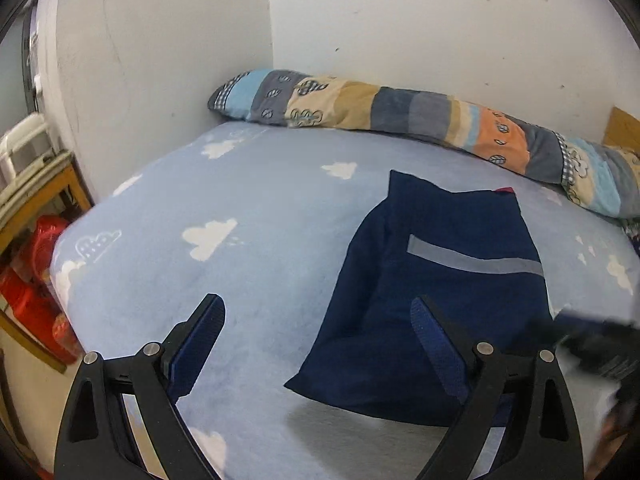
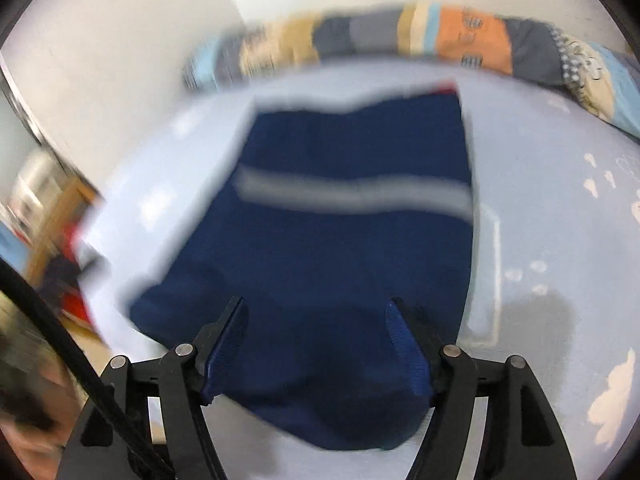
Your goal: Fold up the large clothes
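Note:
A navy garment (image 1: 436, 280) with a grey stripe lies folded on the light blue bed sheet (image 1: 248, 216). My left gripper (image 1: 318, 308) is open and empty, just above the sheet at the garment's left edge. In the right wrist view, which is motion-blurred, the same garment (image 2: 344, 248) fills the centre. My right gripper (image 2: 316, 308) is open over its near edge, with cloth between the spread fingers but not pinched.
A patchwork quilt roll (image 1: 400, 116) lies along the wall at the back of the bed. White walls meet in the far left corner. A wooden shelf (image 1: 52, 184) with red bags (image 1: 36, 284) stands off the bed's left side.

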### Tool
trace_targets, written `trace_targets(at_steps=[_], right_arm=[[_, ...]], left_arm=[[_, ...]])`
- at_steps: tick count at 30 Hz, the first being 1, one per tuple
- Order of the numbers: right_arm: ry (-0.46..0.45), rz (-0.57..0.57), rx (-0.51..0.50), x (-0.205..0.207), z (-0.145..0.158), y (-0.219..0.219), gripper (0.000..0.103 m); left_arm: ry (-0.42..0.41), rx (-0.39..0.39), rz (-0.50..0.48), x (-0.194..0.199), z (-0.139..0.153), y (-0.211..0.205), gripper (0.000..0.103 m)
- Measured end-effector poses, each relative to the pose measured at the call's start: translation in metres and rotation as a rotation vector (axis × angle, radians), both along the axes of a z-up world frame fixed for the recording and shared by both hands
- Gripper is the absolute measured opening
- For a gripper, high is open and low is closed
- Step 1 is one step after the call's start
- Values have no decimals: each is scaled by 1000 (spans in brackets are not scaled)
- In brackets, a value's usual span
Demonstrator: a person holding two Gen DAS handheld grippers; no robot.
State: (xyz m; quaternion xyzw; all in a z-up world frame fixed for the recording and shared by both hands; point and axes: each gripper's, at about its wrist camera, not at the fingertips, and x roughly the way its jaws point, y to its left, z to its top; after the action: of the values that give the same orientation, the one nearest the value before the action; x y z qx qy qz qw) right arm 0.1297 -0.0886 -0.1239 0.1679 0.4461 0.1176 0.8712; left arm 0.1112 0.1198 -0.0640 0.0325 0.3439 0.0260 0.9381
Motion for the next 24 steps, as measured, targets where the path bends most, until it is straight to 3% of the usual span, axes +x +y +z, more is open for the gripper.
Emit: trace_targets(at_steps=[3,6,8,9,12,18,24], right_arm=[[-72,-49,70,-22,26,-9,79],[-149,-58,149,-43,20,-15,80],[-66,-63,184,-29,5,-9,80],[-88,-42,210,-27,8,-6,80],[-153,-16,129,-22,20,17,80],[-99,-19,265,-8,11,14,80],[-128,-33,183,-26,25,-7,80]], left_arm=[[-19,-3,-3,-1,1,-7,94],[-29,-19,0,-2,1,-18,94],[-59,3,-7,-5,2,-29,94],[-72,21,-19,-6,3,-33,94],[-83,32,-9,-9,2,-32,94],[-49,94,33,-4,-10,-27,94],[5,88,-8,11,-22,-30,94]])
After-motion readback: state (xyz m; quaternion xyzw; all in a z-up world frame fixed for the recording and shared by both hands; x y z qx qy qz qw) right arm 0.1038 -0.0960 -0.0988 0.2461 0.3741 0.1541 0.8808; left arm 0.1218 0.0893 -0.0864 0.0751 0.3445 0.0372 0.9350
